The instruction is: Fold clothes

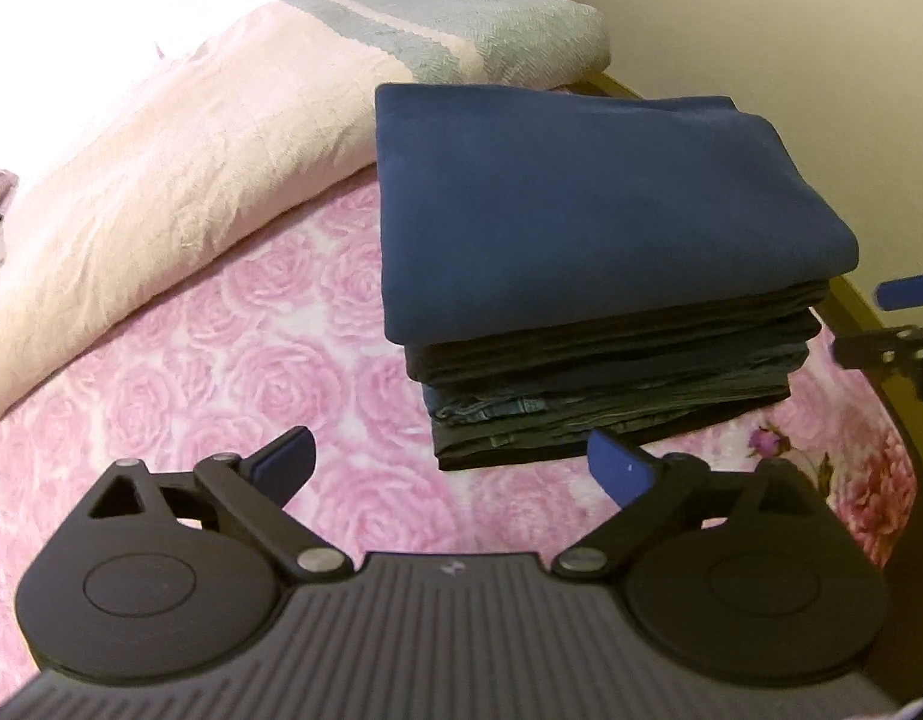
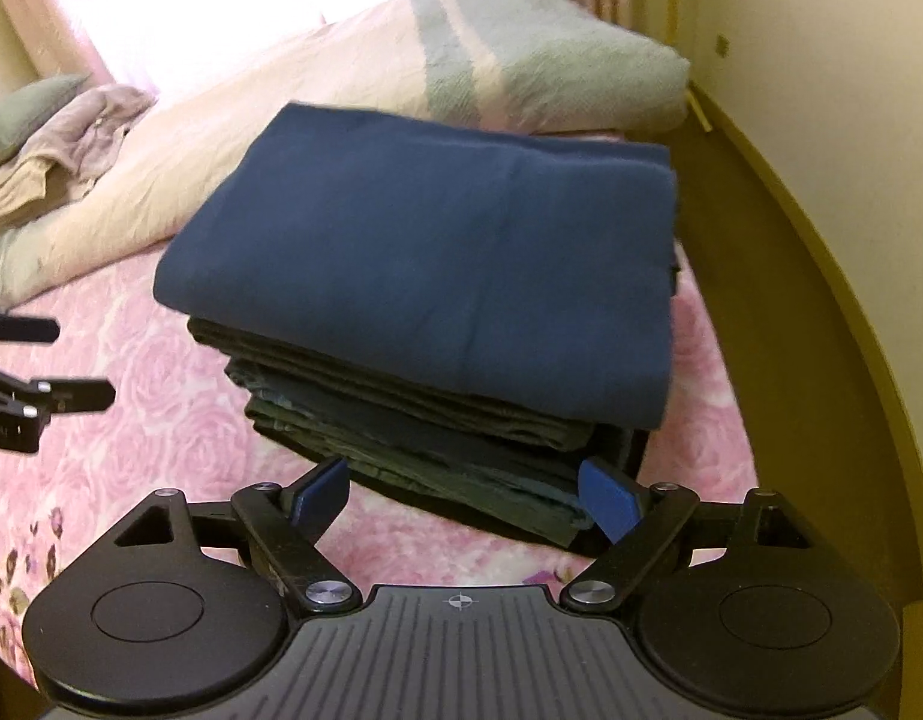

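A folded navy blue garment (image 1: 581,198) (image 2: 437,252) lies on top of a stack of dark folded clothes (image 1: 605,384) (image 2: 425,438) on the pink rose-patterned bedspread (image 1: 233,360) (image 2: 131,420). My left gripper (image 1: 452,465) hangs open just in front of the stack's near edge, with nothing between its blue pads. My right gripper (image 2: 467,495) is open too, close over the stack's near lower corner, holding nothing. Each gripper shows at the edge of the other's view: the right gripper's fingers (image 1: 905,294), the left gripper's fingers (image 2: 35,330).
A cream duvet (image 1: 161,180) (image 2: 191,138) with a grey-striped folded blanket (image 1: 461,36) (image 2: 551,66) lies behind the stack. Crumpled pale laundry (image 2: 71,138) sits at the far left. The bed's wooden frame (image 2: 821,300) and the wall run along the right.
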A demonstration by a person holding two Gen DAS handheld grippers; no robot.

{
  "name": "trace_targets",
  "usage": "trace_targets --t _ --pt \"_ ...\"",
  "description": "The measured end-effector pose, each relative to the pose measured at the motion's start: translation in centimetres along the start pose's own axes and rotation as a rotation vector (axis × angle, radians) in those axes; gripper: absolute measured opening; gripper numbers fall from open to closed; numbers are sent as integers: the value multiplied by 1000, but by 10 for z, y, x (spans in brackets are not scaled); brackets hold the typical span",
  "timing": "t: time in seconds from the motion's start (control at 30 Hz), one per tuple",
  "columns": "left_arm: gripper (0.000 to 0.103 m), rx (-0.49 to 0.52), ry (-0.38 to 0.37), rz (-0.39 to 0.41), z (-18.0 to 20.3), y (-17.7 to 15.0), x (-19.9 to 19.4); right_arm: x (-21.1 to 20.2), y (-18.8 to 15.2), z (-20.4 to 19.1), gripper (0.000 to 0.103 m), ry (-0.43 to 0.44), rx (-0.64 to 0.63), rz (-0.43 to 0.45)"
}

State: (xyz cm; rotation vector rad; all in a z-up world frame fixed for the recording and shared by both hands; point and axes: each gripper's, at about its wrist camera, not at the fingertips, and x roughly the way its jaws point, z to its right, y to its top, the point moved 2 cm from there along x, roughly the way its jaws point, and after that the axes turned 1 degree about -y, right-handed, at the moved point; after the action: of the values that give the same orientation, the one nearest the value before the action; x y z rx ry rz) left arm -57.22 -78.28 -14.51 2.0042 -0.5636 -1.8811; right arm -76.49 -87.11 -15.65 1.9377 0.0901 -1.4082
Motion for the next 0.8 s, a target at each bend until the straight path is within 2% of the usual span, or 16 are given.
trace_targets --t 0.1,0.27,0.47,0.57,0.8 --pt "97 5 2 35 3 -2 -9 -17 -8 0 86 -28 40 30" --pt "97 -152 -105 74 -11 -16 -32 -48 -29 -8 87 -84 138 61" --pt "96 -77 -133 155 -18 -48 -83 -91 -56 -40 87 -122 180 98" --pt "96 -71 -153 166 -24 -67 -102 -113 -69 -57 87 -141 179 134" --pt "96 4 -204 222 -11 -97 -138 -156 -104 -87 87 -199 241 198"
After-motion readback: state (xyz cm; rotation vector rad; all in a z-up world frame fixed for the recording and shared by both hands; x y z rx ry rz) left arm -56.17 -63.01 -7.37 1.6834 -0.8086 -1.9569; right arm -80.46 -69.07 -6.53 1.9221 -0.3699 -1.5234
